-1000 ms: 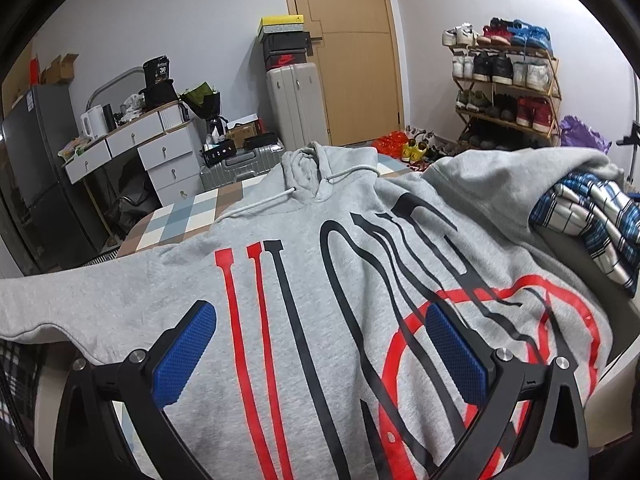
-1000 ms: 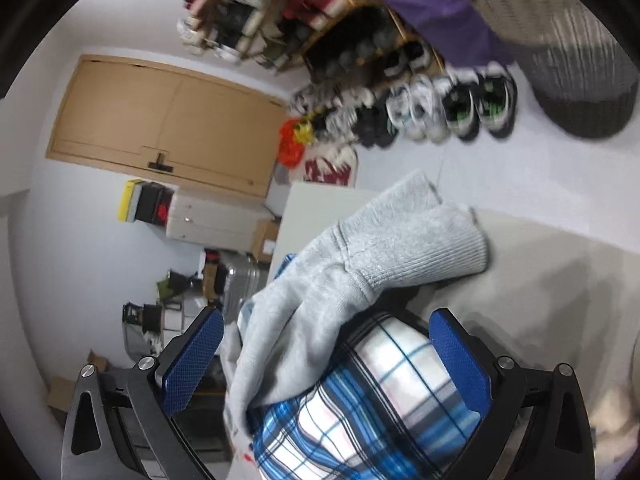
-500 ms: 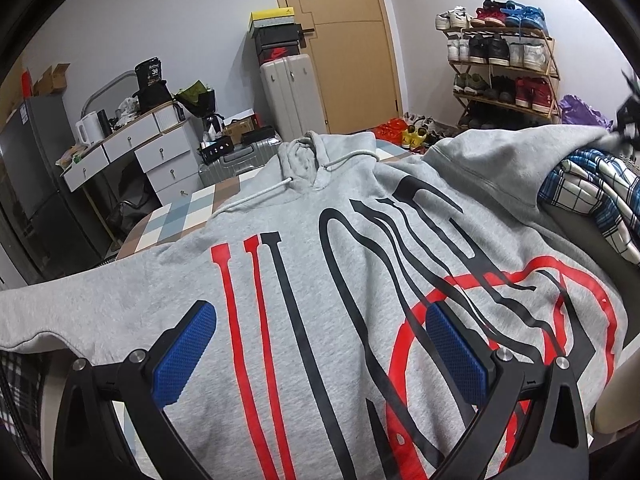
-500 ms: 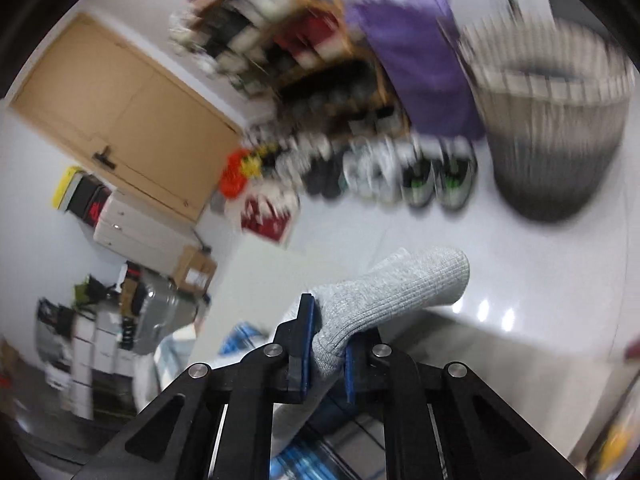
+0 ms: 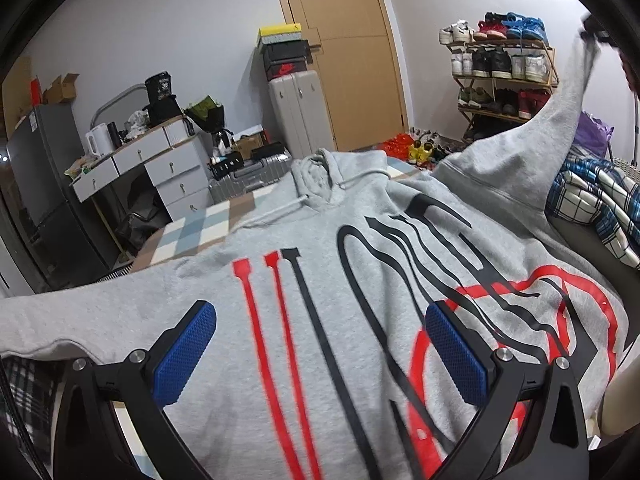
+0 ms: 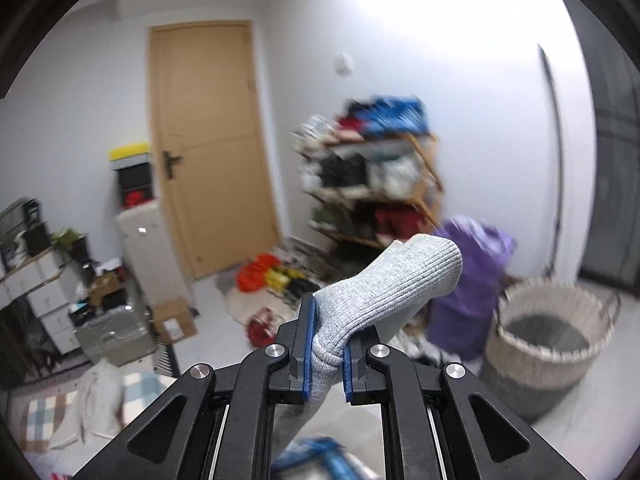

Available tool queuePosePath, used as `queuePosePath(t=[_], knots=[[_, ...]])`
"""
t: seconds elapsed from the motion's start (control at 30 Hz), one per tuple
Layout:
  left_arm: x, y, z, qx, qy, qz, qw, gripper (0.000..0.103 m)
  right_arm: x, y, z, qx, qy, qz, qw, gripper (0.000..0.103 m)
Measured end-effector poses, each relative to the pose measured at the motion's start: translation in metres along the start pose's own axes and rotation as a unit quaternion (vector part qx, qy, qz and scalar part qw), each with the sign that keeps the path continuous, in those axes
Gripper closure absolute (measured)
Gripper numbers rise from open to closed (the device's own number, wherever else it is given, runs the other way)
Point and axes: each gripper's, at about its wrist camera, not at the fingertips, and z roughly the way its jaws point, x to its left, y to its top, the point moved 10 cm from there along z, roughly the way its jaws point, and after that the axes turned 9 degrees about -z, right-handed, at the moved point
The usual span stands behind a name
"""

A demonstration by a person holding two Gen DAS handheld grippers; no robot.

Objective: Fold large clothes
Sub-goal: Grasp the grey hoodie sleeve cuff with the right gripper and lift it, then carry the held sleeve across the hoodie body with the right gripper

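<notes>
On the checked bed cover a grey hoodie is spread front up, its hood toward the far wall and its red and black print facing the camera. Over the lower chest the left gripper is held with its blue pads spread wide; nothing is caught between them and the cloth below is not pinched. Up at the right edge of that view, one sleeve is drawn into the air, taut from the shoulder seam. Its ribbed cuff is clamped between the pads of the right gripper, which are pressed together on the knit with the cuff end poking out beyond them.

The sleeve fold is judged to be the step in hand, and it is best done in one smooth arc: the cuff should be carried across the chest and laid flat over the print, with the crease made along the shoulder line. Tension should be kept even, so the body is not dragged off square. The open left gripper could usefully be lowered to pin the torso while the sleeve is swung over. A plaid garment lies bunched just beside the raised sleeve, and it should be cleared by the arc, lest it be swept into the fold. Release should be saved until the cuff is fully resting.
</notes>
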Motion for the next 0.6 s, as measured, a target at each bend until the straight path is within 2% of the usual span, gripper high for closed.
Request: queuePosePath(t=[0.17, 0.3, 0.33, 0.4, 0.47, 0.53, 0.6], knots=[[0.044, 0.016, -0.010, -0.024, 0.014, -0.053, 0.9982, 0.001, 0.096, 0.049, -0.045, -0.049, 0.064, -0.044, 0.996, 0.093], [0.085, 0.019, -0.023, -0.037, 0.024, -0.094, 0.9946, 0.001, 0.177, 0.061, -0.074, -0.060, 0.129, -0.051, 0.989, 0.093], [0.097, 0.019, -0.028, -0.044, 0.031, -0.102, 0.9933, 0.001, 0.209, 0.058, -0.082, -0.059, 0.155, -0.057, 0.985, 0.093], [0.116, 0.018, -0.037, -0.054, 0.046, -0.112, 0.9911, 0.001, 0.260, 0.044, -0.090, -0.053, 0.194, -0.078, 0.976, 0.093], [0.136, 0.017, -0.048, -0.073, 0.084, -0.110, 0.9877, 0.001, 0.314, 0.020, -0.099, -0.039, 0.241, -0.103, 0.964, 0.093], [0.161, 0.016, -0.061, -0.098, 0.126, -0.107, 0.9813, 0.001, 0.369, -0.016, -0.107, -0.018, 0.287, -0.131, 0.949, 0.093], [0.179, 0.016, -0.064, -0.106, 0.143, -0.117, 0.9770, 0.001, 0.426, -0.071, -0.113, 0.022, 0.349, -0.155, 0.924, 0.093]])
